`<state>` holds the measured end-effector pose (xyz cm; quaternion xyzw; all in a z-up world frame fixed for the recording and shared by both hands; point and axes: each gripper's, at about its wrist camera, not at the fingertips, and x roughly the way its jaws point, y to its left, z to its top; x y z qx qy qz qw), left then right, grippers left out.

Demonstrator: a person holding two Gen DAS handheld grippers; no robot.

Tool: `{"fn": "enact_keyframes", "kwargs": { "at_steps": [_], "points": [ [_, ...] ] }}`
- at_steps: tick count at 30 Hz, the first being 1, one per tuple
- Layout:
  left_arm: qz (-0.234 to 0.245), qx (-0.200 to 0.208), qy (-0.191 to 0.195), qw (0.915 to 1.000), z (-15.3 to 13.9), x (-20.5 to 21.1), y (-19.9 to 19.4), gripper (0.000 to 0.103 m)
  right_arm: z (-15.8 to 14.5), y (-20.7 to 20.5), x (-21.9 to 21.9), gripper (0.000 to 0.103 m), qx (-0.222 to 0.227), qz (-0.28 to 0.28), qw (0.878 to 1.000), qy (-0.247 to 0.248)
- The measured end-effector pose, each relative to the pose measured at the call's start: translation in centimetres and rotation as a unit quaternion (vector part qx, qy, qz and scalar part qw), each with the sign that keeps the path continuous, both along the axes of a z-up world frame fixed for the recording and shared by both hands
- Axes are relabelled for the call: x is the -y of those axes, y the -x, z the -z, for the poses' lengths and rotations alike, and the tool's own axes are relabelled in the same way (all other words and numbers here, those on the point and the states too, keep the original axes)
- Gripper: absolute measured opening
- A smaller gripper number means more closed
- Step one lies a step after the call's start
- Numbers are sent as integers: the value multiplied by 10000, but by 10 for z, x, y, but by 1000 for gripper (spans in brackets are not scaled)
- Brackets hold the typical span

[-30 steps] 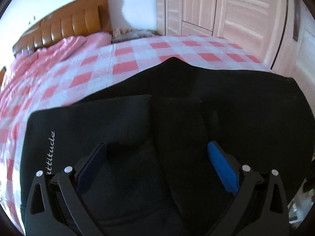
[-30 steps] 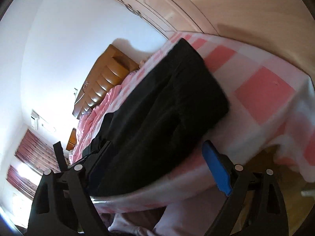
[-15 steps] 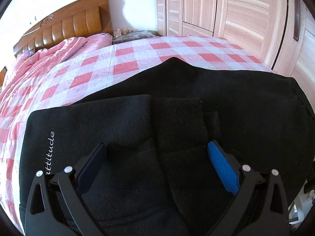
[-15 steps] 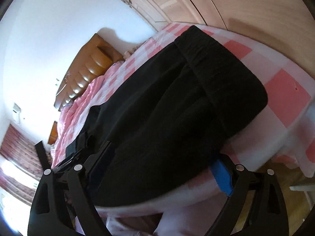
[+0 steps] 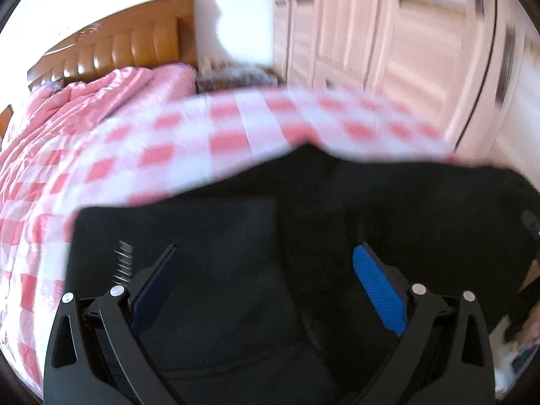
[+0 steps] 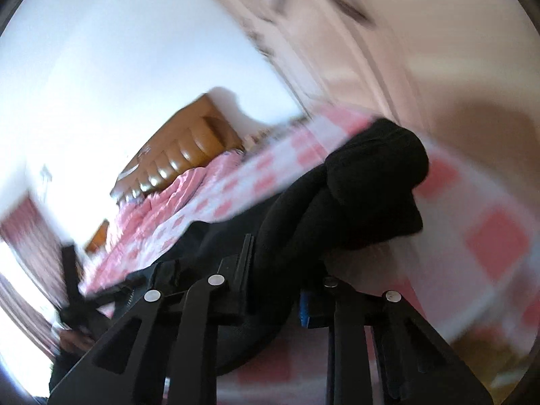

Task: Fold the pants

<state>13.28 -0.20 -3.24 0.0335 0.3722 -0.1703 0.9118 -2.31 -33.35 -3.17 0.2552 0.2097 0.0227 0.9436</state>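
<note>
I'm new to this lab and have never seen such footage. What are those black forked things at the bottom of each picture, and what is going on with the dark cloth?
They are two-finger grippers, one in each of a person's hands, each with a fisheye camera looking along its fingers. On the checked bed sheet lie black pants. In the left wrist view the left gripper stands open, cloth between its pads but not pinched. In the right wrist view the right gripper has just been closing and now clamps a bunch of the pants, which rises off the sheet.

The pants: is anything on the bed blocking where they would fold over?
Nothing visible does. The black pants lie on the checked sheet, which looks bare beyond them. The pink quilt sits farther off by the headboard.
</note>
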Motion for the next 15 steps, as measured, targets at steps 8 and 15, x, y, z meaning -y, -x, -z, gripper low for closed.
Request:
{"fn": "enact_keyframes", "kwargs": {
  "at_steps": [8, 15],
  "points": [
    [-687, 295, 593, 9954, -52, -96, -4, 101, -66, -55, -162, 19, 686, -1429, 9641, 2128],
    [-1296, -298, 1208, 9837, -14, -189, 11, 101, 11, -73, -308, 16, -55, -2887, 8796, 3782]
  ]
}}
